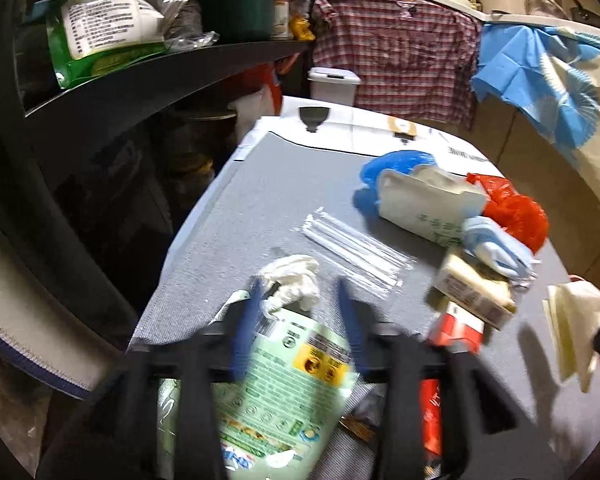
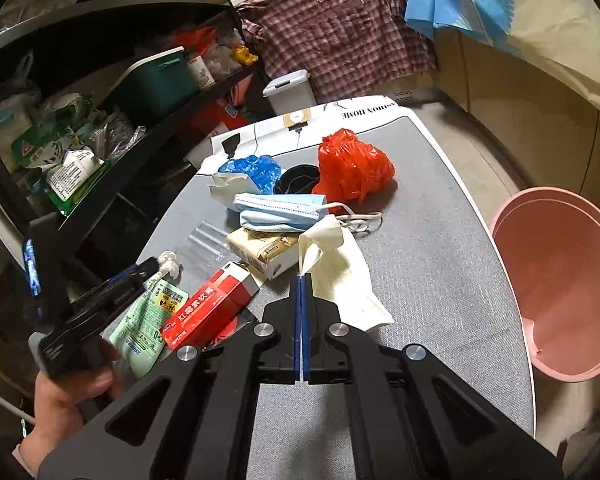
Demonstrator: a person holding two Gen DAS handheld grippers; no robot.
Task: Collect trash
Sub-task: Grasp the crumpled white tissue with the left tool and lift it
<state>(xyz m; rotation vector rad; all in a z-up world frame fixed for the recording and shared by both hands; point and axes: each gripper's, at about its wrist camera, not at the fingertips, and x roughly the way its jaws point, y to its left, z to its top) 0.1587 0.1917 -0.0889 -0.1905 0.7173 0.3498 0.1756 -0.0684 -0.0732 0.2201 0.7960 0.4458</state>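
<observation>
left wrist view: left gripper (image 1: 300,284) released, blue fingers apart over the grey table (image 1: 260,200). pale green printed plastic pouch (image 1: 284,380) lies under and between the fingers, not pinched. crumpled white tissue wad (image 1: 292,278) just past the tips. clear plastic sleeve of straws (image 1: 348,246) ahead, slightly right. red and white cardboard box (image 1: 456,326) just right of the right finger.

right wrist view: right gripper (image 2: 303,280) clenched, blue pads together on a cream paper napkin (image 2: 336,264), which hangs off the tips. light blue face mask (image 2: 278,208) and orange plastic bag (image 2: 352,166) ahead. pink plastic bin (image 2: 560,300) beside the table, to the right.
</observation>
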